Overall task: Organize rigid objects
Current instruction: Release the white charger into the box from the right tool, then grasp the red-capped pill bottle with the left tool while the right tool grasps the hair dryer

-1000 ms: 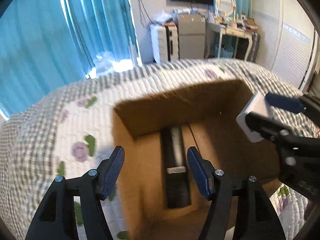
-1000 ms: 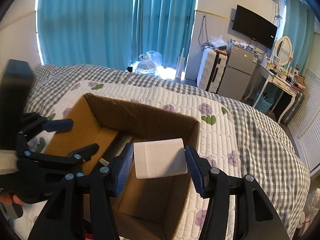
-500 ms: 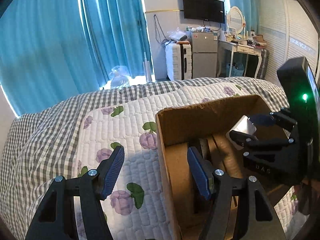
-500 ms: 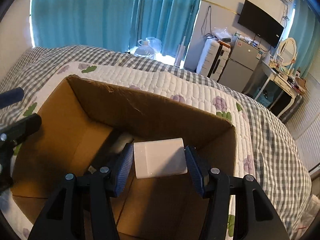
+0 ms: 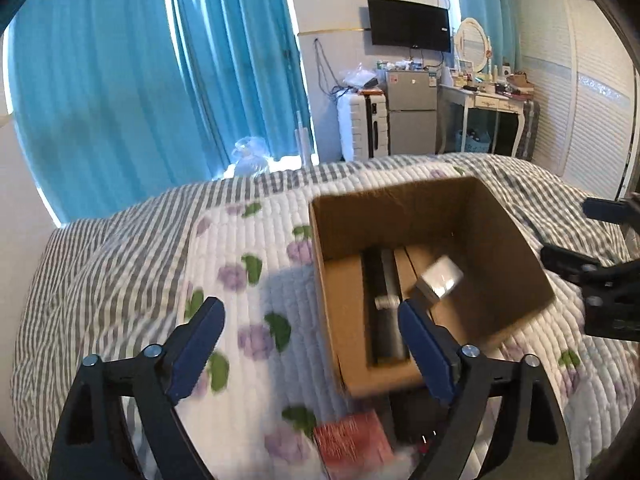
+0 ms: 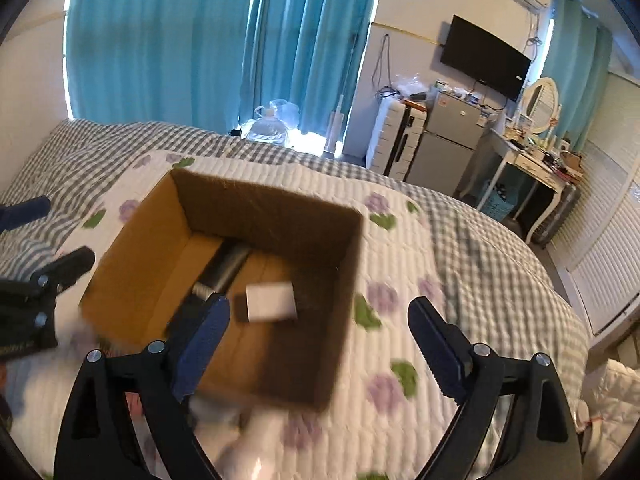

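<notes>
An open cardboard box [image 5: 340, 248] [image 6: 128, 264] stands on the quilted bed. Inside lie a long black object [image 5: 386, 304] [image 6: 226, 266] and a white block [image 5: 440, 278] [image 6: 270, 302]. My left gripper [image 5: 312, 346] is open and empty, above the quilt at the box's left wall. My right gripper [image 6: 320, 344] is open and empty, above the box's near right corner. The right gripper also shows in the left wrist view [image 5: 576, 236], and the left gripper in the right wrist view [image 6: 44, 240].
A red box [image 5: 352, 440] and a dark object [image 5: 412, 412] lie on the quilt [image 5: 240, 240] in front of the cardboard box. Something white and blurred [image 6: 248, 448] lies near the box's front. Curtains, suitcase, fridge and desk stand beyond the bed.
My right gripper opened and let go of the white block, which now lies inside the box. Both grippers pulled back from the box.
</notes>
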The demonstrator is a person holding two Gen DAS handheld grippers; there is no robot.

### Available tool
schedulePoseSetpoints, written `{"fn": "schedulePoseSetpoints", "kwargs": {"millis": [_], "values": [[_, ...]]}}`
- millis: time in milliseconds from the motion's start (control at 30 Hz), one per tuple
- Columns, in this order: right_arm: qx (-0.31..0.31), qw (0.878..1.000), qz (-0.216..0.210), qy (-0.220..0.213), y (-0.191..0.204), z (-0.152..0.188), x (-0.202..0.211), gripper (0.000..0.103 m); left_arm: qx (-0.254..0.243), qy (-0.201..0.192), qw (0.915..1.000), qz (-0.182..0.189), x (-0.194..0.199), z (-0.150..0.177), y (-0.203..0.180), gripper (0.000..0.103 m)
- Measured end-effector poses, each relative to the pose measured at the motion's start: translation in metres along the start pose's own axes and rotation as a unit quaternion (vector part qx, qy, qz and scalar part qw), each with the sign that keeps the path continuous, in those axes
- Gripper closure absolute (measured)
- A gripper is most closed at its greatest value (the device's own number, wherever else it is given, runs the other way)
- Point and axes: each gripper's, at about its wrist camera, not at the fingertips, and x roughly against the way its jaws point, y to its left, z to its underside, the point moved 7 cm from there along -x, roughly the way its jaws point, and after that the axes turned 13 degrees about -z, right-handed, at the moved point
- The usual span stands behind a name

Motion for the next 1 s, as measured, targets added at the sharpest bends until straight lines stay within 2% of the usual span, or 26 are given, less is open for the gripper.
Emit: {"fn": "schedulePoseSetpoints", "kwargs": {"millis": [133, 267, 433, 533, 633, 800, 900, 933, 1000], "values": [[0.003, 1.000, 0.010, 0.004, 0.000, 0.030, 0.032, 0.010, 0.001, 0.022, 0.9997, 0.005, 0.011, 0.028, -0.009, 0.010], [-0.013, 1.000, -0.005, 0.016, 0.003, 0.069, 0.042, 0.010, 0.009, 0.065, 0.9979, 0.002, 0.012, 0.062, -0.022, 0.010], [-0.036, 0.998, -0.021, 0.038, 0.002, 0.113, 0.029, 0.010, 0.033, 0.110, 0.9932, 0.021, 0.010, 0.104, -0.046, 0.010], [-0.034, 0.998, -0.009, 0.047, -0.001, 0.130, 0.018, 0.010, 0.032, 0.126, 0.9911, 0.031, 0.006, 0.122, -0.064, 0.010], [-0.056, 0.996, -0.036, 0.057, -0.001, 0.138, 0.006, 0.010, 0.023, 0.146, 0.9881, 0.044, 0.000, 0.137, -0.082, 0.010], [-0.066, 0.995, -0.035, 0.068, -0.004, 0.146, -0.005, 0.010, -0.016, 0.163, 0.9848, 0.059, -0.007, 0.158, -0.110, 0.011], [-0.069, 0.994, -0.035, 0.071, -0.004, 0.149, -0.009, 0.010, -0.025, 0.174, 0.9822, 0.066, -0.012, 0.168, -0.118, 0.017], [-0.071, 0.994, -0.035, 0.071, -0.005, 0.150, -0.009, 0.010, -0.026, 0.179, 0.9813, 0.067, -0.014, 0.169, -0.119, 0.027], [-0.071, 0.994, -0.033, 0.075, -0.005, 0.152, -0.011, 0.010, -0.023, 0.181, 0.9802, 0.077, -0.014, 0.170, -0.121, 0.033]]}}
